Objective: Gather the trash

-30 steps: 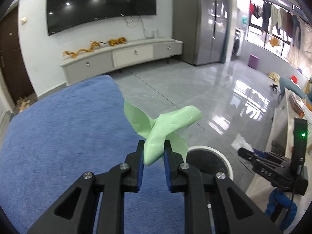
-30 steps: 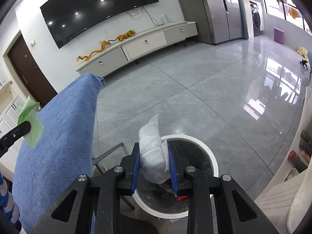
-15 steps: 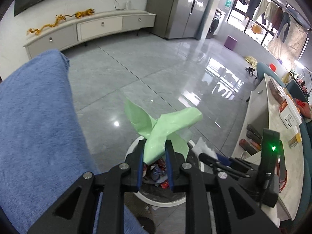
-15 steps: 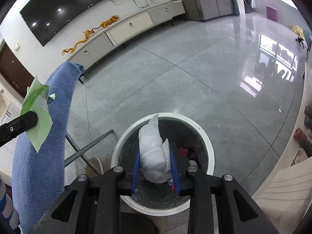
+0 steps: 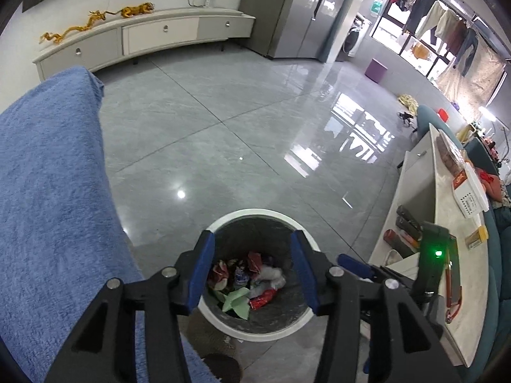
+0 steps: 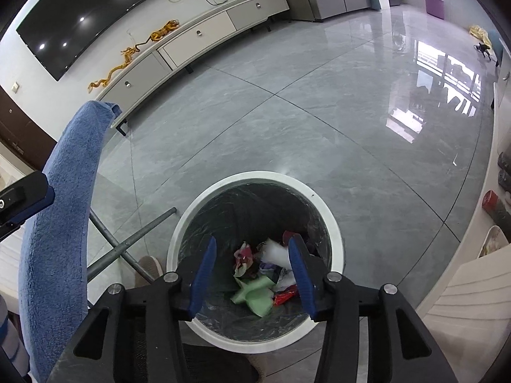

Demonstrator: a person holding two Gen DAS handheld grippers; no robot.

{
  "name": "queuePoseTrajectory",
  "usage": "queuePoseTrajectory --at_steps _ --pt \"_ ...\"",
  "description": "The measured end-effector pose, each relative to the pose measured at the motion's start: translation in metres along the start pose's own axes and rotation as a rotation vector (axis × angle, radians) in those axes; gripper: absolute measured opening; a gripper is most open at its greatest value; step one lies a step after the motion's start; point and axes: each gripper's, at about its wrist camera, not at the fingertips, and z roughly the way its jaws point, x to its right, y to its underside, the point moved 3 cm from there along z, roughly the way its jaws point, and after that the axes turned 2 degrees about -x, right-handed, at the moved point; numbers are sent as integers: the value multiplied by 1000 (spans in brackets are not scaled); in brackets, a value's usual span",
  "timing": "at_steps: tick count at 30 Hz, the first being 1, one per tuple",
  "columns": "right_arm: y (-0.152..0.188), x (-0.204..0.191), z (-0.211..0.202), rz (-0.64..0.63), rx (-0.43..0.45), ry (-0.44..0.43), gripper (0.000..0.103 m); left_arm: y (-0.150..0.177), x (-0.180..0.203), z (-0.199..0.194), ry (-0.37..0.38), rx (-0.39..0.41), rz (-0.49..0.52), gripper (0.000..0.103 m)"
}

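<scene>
A round white-rimmed trash bin (image 5: pixel 255 215) (image 6: pixel 255 177) with a dark liner stands on the grey floor below both grippers. Inside lie the green wrapper (image 5: pixel 236 300) (image 6: pixel 255 293), the white crumpled tissue (image 6: pixel 276 252) (image 5: pixel 270 274) and several red and coloured wrappers. My left gripper (image 5: pixel 252 249) hangs over the bin, its jaws opening with nothing between them. My right gripper (image 6: pixel 252 252) also hangs above the bin, jaws opening and empty. In the left wrist view the right gripper (image 5: pixel 367 269) shows at the right.
A blue towel-covered surface (image 5: pixel 48 191) (image 6: pixel 60 223) runs along the left, on grey metal legs (image 6: pixel 127 242). A white counter (image 5: pixel 447 223) with boxes and bottles lies to the right. A TV cabinet (image 5: pixel 143 38) lines the far wall.
Both grippers have opened over the bin. The green wrapper dropped from the left one and the white tissue from the right one; both now lie in the bin.
</scene>
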Motion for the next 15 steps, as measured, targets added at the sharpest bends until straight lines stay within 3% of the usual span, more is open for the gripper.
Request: queuePoseTrajectory --at_steps 4,8,15 --pt "-1 -7 -6 -16 10 11 51 6 -8 -13 -46 34 1 48" --pt "0 -22 -18 -52 33 34 54 13 -23 -34 -98 83 -32 61" --pt "3 -66 -39 -144 81 49 69 28 -61 -74 -198 152 -106 61"
